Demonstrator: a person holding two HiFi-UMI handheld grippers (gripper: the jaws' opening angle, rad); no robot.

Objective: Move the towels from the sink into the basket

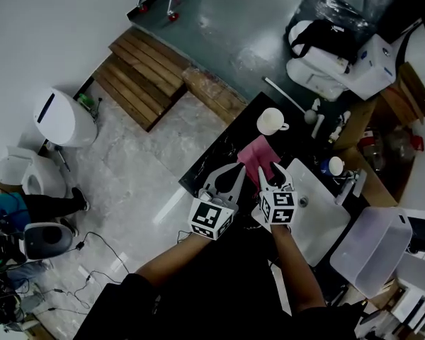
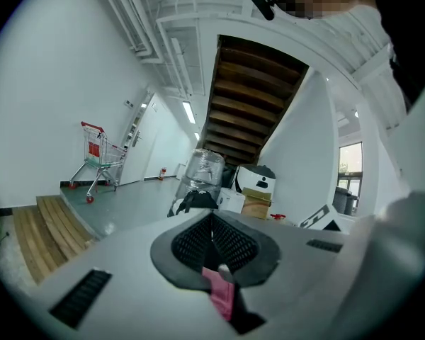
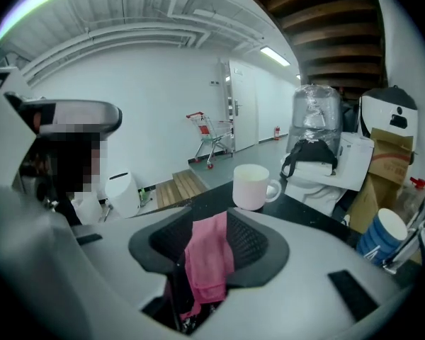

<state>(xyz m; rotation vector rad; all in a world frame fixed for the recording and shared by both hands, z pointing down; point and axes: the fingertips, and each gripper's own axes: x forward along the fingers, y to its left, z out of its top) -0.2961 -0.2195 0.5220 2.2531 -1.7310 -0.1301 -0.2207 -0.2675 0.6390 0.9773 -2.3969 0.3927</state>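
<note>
Right gripper view, Jo: the right tongs [image 3: 211, 218] stand apart, and the pink towel [image 3: 207, 261] just drapes loose between them. Nothing on that side grips it.

So it hangs on the left tongs [image 2: 212, 217] alone, Sam? They're closed, with a mere sliver of pink pinched at their lower edge.

That's my worry. The cloth is over the black table [image 1: 212, 158], beside the sink [image 1: 322, 222]. A pinch that thin could slip and drop it there.

And the basket [image 1: 372, 253] sits well apart, on the sink's far side. Swinging a dangling towel across could drag it over the mug [image 1: 270, 121] near it and tip that, or let it fall into the sink.

I'd want a fuller grip before carrying.
</note>
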